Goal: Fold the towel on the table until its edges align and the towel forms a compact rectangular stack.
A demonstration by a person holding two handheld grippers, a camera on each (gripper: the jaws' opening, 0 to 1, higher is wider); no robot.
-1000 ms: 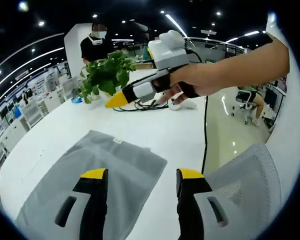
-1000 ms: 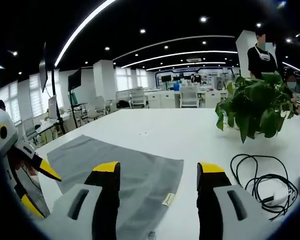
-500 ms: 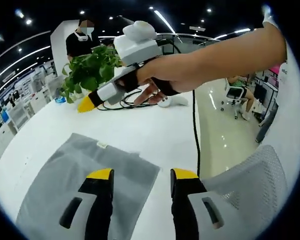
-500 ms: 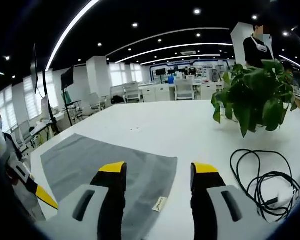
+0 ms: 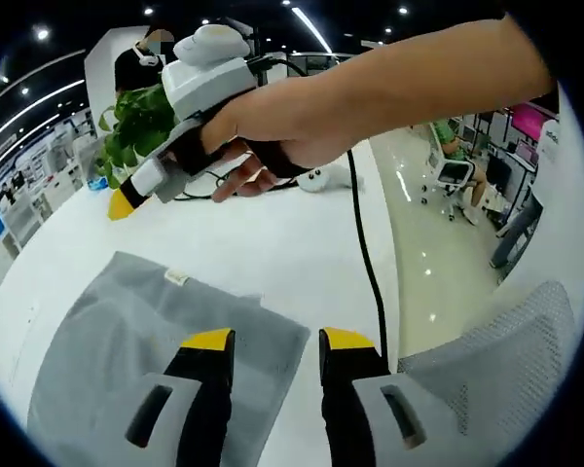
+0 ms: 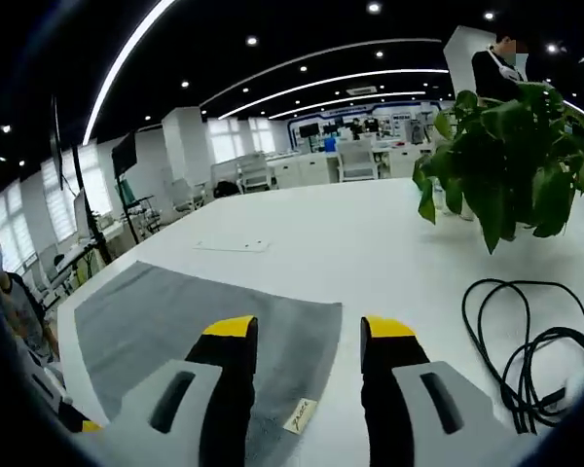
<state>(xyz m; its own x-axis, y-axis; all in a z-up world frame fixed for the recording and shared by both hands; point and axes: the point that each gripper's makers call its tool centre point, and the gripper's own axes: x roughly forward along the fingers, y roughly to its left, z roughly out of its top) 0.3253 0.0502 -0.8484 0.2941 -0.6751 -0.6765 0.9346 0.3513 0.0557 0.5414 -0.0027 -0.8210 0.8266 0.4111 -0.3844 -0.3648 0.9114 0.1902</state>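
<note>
Two open grippers, left [image 5: 272, 339] and right [image 6: 307, 326], poised empty over gray towel [image 6: 165, 316] lying flat on white table [image 6: 370, 253] (black cable [image 6: 521, 341] nearby, a possible snag).

The towel [image 5: 146, 350] was plain grey with a little cream label [image 6: 298, 415], lying on a glossy white counter [image 6: 370, 243]. Both grippers had black jaws with yellow tips. The potted plant [image 6: 511, 161] was leafy green, and the coiled cable [image 6: 526, 350] was black.
</note>
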